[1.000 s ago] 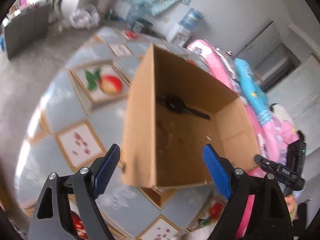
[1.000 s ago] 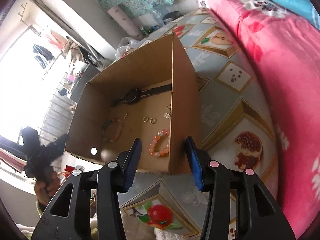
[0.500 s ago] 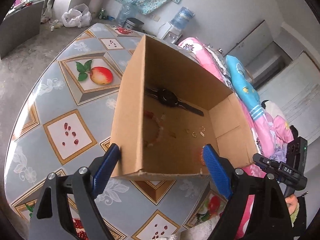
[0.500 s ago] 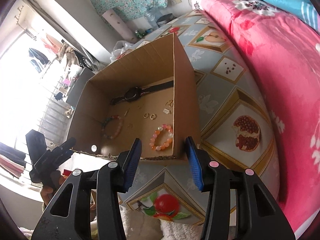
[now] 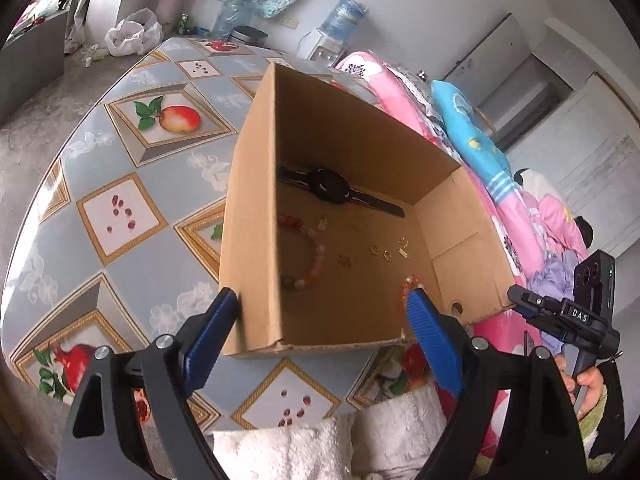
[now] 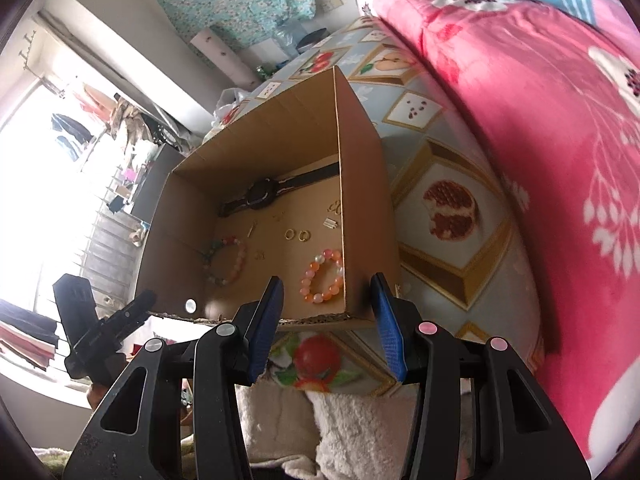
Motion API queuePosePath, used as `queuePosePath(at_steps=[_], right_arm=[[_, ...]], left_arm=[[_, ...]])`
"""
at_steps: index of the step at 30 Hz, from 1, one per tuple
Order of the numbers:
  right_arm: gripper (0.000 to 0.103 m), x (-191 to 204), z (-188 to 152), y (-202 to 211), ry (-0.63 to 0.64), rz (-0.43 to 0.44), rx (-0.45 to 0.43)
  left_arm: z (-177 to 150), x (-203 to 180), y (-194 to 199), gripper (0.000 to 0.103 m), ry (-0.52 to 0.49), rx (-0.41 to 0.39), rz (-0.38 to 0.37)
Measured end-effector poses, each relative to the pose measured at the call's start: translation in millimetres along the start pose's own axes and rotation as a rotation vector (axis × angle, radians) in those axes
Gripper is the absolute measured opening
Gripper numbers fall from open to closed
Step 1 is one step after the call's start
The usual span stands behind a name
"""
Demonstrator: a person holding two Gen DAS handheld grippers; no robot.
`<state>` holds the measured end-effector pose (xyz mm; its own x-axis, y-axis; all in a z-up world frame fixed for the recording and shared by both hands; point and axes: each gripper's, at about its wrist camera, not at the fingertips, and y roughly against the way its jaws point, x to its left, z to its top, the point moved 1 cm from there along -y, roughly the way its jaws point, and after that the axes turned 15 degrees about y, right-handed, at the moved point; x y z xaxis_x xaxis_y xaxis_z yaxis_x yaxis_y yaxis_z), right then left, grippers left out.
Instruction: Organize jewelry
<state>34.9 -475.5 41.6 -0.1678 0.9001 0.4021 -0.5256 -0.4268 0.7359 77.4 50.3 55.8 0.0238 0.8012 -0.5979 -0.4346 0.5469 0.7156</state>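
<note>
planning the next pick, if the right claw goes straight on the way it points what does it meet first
Probably the orange bead bracelet on the floor of the cardboard box, which lies between the right claw tips; depth is unclear, so the near rim might come first.

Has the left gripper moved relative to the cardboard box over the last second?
Yes. The left gripper has backed away from the cardboard box; more of the patterned table now shows.

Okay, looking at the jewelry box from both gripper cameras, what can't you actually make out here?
- Orange bead bracelet: left wrist view, mostly hidden behind a blue finger.
- Multicolour bead bracelet: left wrist view, part cut off by the cardboard box wall.
- Small gold pieces: both views, too small to tell rings from earrings.
- Watch: face unreadable.
</note>
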Motion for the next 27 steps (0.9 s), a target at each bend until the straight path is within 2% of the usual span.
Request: queuePosePath(at_steps=[8, 11, 14, 18, 21, 27], right_arm=[[0.045, -3, -5, 2, 0.000, 0.018, -0.004], [0.045, 0, -7, 5, 0.017, -0.015, -0.006], [0.052, 11, -11, 17, 0.089, -0.112, -0.029], [0.068, 33, -20, 31, 0.211, -0.178, -0.068], [0.078, 45, -28, 33, 0.268, -0.192, -0.079], [0.089, 64, -34, 41, 0.331, -0.247, -0.147]], left_arm=[[-10, -7, 3, 0.084, -0.053, -0.025, 0.041], [-14, -16, 17, 0.085, -0.099, -0.100, 0.067], [-21, -30, 36, 0.086, -0.163, -0.192, 0.097], [-34, -46, 59, 0.096, -0.190, -0.272, 0.113], [-43, -54, 67, 0.097, -0.199, -0.304, 0.106], [-55, -68, 67, 0.097, -0.211, -0.331, 0.157]])
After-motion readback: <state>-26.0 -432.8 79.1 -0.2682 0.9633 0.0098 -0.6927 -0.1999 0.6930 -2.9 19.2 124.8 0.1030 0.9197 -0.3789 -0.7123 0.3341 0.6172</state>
